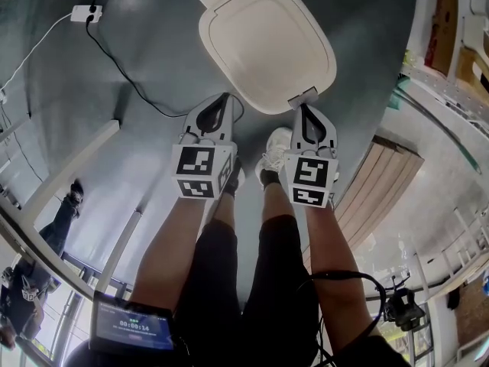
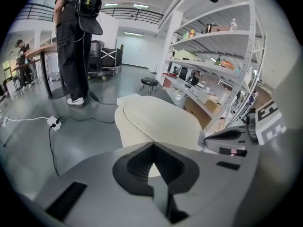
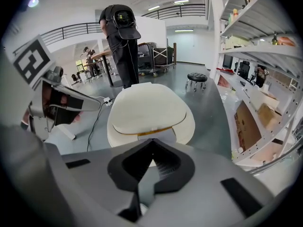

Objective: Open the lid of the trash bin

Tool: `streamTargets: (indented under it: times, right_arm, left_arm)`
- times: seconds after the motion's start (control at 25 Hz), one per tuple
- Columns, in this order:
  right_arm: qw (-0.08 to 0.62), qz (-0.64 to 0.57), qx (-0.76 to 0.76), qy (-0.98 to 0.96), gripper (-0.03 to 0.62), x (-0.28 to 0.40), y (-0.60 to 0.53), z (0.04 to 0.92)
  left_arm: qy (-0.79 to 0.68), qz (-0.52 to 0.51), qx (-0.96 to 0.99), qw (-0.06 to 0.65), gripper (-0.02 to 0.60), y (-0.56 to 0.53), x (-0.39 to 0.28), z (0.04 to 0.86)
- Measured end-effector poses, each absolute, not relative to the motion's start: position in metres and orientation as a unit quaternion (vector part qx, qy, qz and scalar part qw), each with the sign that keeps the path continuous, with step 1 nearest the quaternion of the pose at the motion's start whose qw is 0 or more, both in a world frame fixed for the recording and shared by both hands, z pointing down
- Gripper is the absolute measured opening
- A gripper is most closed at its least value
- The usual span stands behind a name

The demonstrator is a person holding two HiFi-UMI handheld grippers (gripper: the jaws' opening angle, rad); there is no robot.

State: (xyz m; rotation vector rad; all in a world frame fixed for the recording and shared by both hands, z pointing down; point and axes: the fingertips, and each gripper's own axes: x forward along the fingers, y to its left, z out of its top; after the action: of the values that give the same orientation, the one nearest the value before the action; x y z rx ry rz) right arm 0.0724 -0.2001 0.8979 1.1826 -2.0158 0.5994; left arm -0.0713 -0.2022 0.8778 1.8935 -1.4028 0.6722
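Trash bin lid (image 1: 267, 40): down flat, unopened, bin (image 2: 135, 134) on grey floor (image 1: 153, 44). Clenched empty, both: left hand-held gripper (image 1: 225, 99) beside the bin, right hand-held gripper (image 1: 304, 107) at the front tab (image 1: 302, 95). Lifting all left to do.

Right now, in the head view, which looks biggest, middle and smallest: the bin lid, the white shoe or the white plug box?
Biggest: bin lid, by far.
Middle: white shoe, partly hidden.
Smallest: white plug box on the floor.

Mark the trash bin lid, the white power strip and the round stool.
trash bin lid (image 1: 267, 40): head view, centre of its top.
white power strip (image 1: 85, 13): head view, its body.
round stool (image 3: 197, 76): right gripper view, its seat.
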Motion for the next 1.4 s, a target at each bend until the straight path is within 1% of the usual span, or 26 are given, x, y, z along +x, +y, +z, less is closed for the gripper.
streamTargets:
  times: [0.16,0.8,1.4]
  right_arm:
    - [0.358,0.232,0.456,-0.781,-0.003,0.071,-0.2,0.898]
    - [0.357,0.233,0.448,-0.786,-0.003,0.069,-0.2,0.897]
    - [0.351,0.242,0.449,-0.786,-0.003,0.069,-0.2,0.898]
  left_arm:
    - [-0.54,0.259,0.721,0.348,-0.003,-0.196,-0.074,0.88]
    - [-0.54,0.258,0.723,0.345,-0.003,-0.196,-0.076,0.88]
    - [-0.529,0.26,0.731,0.344,-0.003,-0.197,-0.065,0.88]
